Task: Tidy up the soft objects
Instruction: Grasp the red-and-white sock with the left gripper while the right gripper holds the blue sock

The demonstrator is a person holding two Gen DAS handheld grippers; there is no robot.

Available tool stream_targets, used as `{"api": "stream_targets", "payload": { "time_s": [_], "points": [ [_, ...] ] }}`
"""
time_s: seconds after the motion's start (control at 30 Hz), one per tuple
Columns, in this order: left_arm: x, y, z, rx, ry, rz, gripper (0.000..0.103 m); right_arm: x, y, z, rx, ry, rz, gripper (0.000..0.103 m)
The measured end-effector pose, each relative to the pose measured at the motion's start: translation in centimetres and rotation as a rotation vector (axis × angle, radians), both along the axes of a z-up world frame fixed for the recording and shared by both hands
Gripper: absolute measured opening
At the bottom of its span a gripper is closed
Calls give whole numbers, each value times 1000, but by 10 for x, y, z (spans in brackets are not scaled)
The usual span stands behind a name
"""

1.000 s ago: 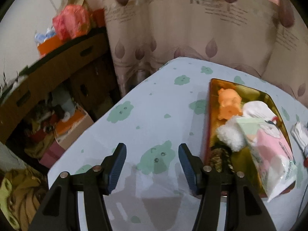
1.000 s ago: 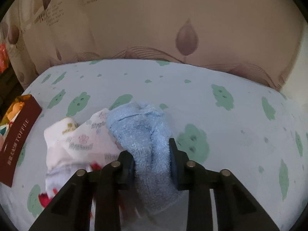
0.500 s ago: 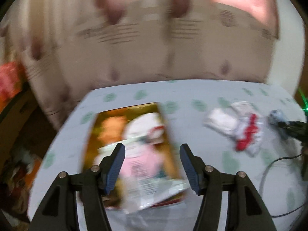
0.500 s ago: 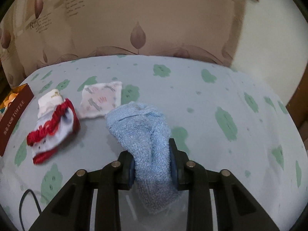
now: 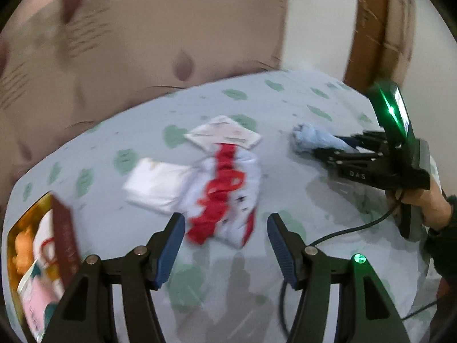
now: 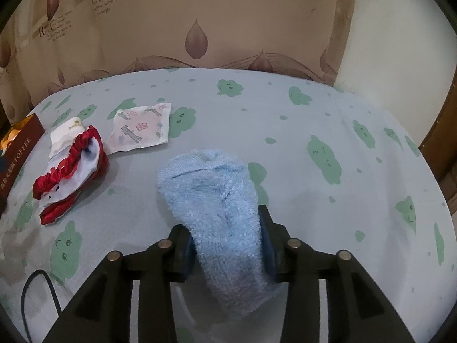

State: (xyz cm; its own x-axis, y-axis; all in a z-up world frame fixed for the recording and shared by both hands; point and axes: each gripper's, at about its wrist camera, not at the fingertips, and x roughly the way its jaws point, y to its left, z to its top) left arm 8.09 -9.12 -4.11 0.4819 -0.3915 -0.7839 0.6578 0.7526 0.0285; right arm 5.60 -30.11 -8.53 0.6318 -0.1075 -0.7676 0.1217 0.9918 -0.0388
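The right gripper (image 6: pixel 225 245) had its jaws just easing apart around the fluffy blue terry towel (image 6: pixel 214 200), which lay on the tablecloth (image 6: pixel 328 120), the pads seemingly still brushing its sides. The left gripper (image 5: pixel 224 247) stood wide open and empty above the red-frilled white cloth (image 5: pixel 225 191). That cloth, a folded white cloth (image 5: pixel 157 185) and a flat printed packet (image 5: pixel 225 135) still lay loose, so sorting into the gold tray (image 5: pixel 11 245), already holding a few items, looked roughly half done.

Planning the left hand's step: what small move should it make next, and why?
Probably lower the open left claw onto the red-trimmed cloth just ahead. It holds nothing; the right claw, just easing open, has the blue towel.
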Motion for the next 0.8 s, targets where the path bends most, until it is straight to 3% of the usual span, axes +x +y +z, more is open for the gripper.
{"api": "stream_targets", "payload": {
  "time_s": [0.1,0.23,0.4,0.47,0.5,0.53,0.63,0.8],
  "points": [
    [5,-26,-15,50,9,-55,62,0,-1,-1,7,5,-2,40],
    [13,-55,-35,134,-2,-55,62,2,-1,-3,10,18,-3,42],
    [35,-72,-62,201,-12,28,68,2,0,-3,8,20,-4,42],
    [40,-69,-63,174,-30,58,68,3,0,-3,11,21,-4,42],
    [44,-68,-64,164,-9,75,64,3,-1,-3,13,21,-4,42],
    [46,-65,-64,147,11,94,48,3,-1,-3,14,21,-5,42],
    [46,-56,-62,99,56,133,27,3,-2,-3,16,21,-5,42],
    [36,-43,-54,81,64,119,22,3,-2,-5,9,24,-7,43]
  ]
}}
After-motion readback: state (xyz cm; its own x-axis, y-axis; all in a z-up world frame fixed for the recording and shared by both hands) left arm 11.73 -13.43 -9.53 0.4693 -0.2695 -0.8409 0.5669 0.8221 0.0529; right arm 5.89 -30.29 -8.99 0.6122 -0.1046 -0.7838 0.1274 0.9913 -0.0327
